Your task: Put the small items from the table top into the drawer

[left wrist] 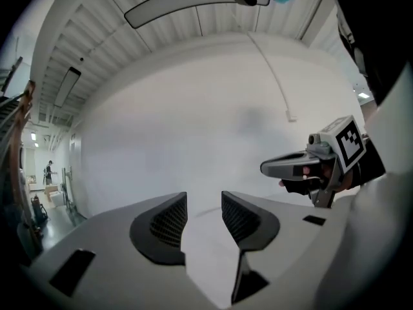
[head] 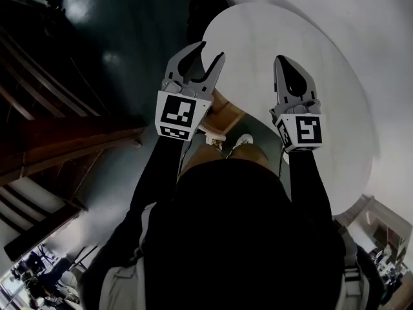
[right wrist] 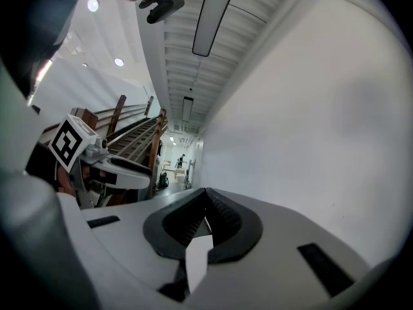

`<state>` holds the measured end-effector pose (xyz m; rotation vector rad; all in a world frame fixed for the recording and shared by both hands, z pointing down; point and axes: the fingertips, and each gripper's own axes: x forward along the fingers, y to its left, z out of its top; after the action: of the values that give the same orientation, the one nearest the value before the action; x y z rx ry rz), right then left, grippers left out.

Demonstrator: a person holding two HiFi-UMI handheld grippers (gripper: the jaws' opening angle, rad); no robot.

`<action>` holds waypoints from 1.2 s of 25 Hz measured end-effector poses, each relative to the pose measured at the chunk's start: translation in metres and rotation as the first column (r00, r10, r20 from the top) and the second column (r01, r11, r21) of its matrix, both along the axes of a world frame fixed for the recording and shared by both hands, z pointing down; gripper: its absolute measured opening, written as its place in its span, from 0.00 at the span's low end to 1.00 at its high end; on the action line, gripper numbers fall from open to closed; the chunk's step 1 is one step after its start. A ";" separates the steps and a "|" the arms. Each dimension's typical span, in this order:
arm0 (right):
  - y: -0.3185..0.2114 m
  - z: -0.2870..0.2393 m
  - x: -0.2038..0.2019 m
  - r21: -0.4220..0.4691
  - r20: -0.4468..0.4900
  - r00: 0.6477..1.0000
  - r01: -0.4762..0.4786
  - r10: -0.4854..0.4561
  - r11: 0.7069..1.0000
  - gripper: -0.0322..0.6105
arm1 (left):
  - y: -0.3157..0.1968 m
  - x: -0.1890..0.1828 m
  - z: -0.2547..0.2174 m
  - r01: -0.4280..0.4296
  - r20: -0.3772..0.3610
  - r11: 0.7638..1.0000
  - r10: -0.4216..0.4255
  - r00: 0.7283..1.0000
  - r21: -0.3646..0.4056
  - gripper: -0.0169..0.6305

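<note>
No small items show in any view, so where they lie cannot be told. The pale round tabletop [head: 335, 82] below the person shows only bare surface in its visible part. No drawer can be made out either, though a wooden piece of furniture [head: 227, 113] peeks out at the near edge, beside the person's shoe [head: 244, 139], and may house it. With the items unseen, handling is only a guess: things called small are probably light and easy to nudge away or squeeze out, so a centred pinch across the narrowest firm part, jaws coming straight down, seems safest. The left gripper [head: 211, 50] is raised in front of the body with its jaws apart and nothing between them. The right gripper [head: 284, 61] is held level beside it, well apart, its jaws closed tip to tip on nothing. Both gripper cameras face a plain white wall [left wrist: 193, 108], not the tabletop. A staircase [head: 45, 141] stands off to the left.
</note>
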<state>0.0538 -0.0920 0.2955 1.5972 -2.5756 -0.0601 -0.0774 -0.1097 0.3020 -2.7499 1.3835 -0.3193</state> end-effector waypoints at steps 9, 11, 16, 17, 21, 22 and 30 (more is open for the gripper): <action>-0.004 -0.004 -0.010 0.018 -0.008 1.000 -0.016 0.016 1.000 0.09 | 0.001 -0.012 -0.018 0.020 -0.033 0.997 -0.017 0.999 0.079 0.05; -0.004 -0.002 -0.013 0.011 -0.024 1.000 -0.008 0.008 1.000 0.09 | 0.001 -0.012 -0.019 0.021 -0.025 0.996 -0.019 1.000 0.086 0.05; -0.005 -0.002 -0.020 0.005 -0.026 1.000 0.006 -0.006 1.000 0.09 | -0.002 -0.016 -0.017 0.030 -0.028 0.996 -0.027 0.999 0.081 0.05; -0.005 -0.002 -0.020 0.006 -0.029 1.000 0.008 -0.008 1.000 0.09 | -0.002 -0.017 -0.016 0.031 -0.027 0.996 -0.029 0.999 0.080 0.05; -0.007 -0.001 -0.019 0.007 -0.032 0.999 0.006 -0.005 1.000 0.09 | -0.004 -0.017 -0.013 0.032 -0.024 0.997 -0.030 0.999 0.067 0.05; -0.008 -0.002 -0.020 0.009 -0.034 0.999 0.008 -0.008 1.000 0.09 | -0.005 -0.018 -0.013 0.032 -0.023 0.997 -0.031 0.999 0.066 0.05; -0.008 0.001 -0.020 0.013 -0.034 0.999 0.019 -0.019 1.000 0.09 | -0.005 -0.011 -0.007 0.013 -0.022 0.998 -0.012 1.000 0.059 0.05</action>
<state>0.0333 -0.1003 0.2965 1.5620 -2.5703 -0.1051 -0.0888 -0.1143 0.2949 -2.7061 1.3923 -0.2453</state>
